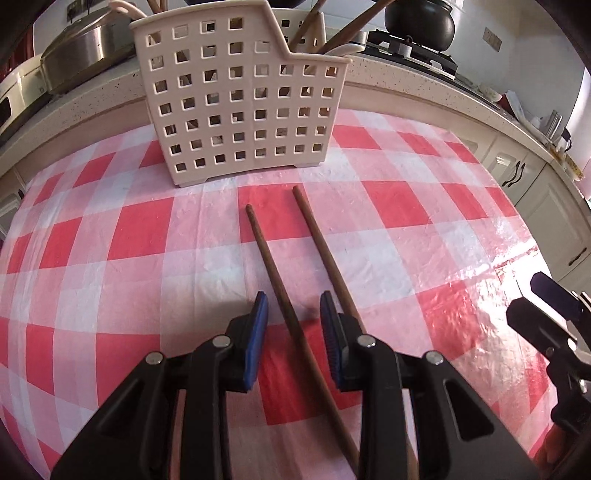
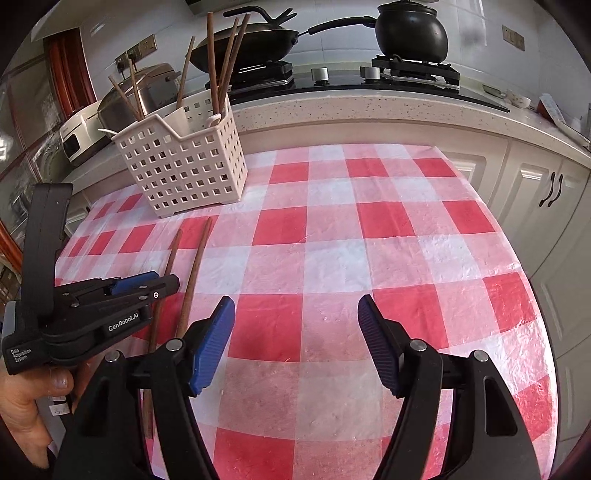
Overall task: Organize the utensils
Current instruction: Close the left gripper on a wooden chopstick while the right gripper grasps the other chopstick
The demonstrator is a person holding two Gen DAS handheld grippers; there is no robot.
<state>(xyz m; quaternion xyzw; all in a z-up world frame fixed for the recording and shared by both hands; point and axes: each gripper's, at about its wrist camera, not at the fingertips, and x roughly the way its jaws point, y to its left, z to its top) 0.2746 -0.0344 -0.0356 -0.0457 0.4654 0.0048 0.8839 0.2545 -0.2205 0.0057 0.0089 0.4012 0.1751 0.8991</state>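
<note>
Closest to us on the left side, our left claw (image 1: 294, 304) sits low over the tabletop (image 1: 140, 236) with its blue pads only partly apart. One chopstick (image 1: 277, 280) runs right through the gap between them, but the pads aren't touching it as far as we can see, so nothing is gripped. The second chopstick (image 1: 325, 254) lies just beside the first and passes under the right-hand finger of that claw. Both sticks are flat on the red and white checked cloth, spreading a little as they run away from us, tips toward the basket.

Over on the other side, our right claw (image 2: 295, 306) is spread wide and has nothing in it, just bare cloth between the pads. From that camera you can see the left claw side-on at the left edge, with a hand (image 2: 22, 402) wrapped around its handle, and the two chopsticks lying under and next to it.

Further back, the white perforated utensil basket (image 1: 236, 110) stands upright near the far edge of the tabletop, a short gap beyond the chopstick tips. It already has several brown chopsticks (image 2: 221, 62) standing in it, leaning different ways, plus something white that we can't really make out.

Behind that is the kitchen counter with a wok (image 2: 251, 38) and a black pot (image 2: 410, 33) on the stove.
</note>
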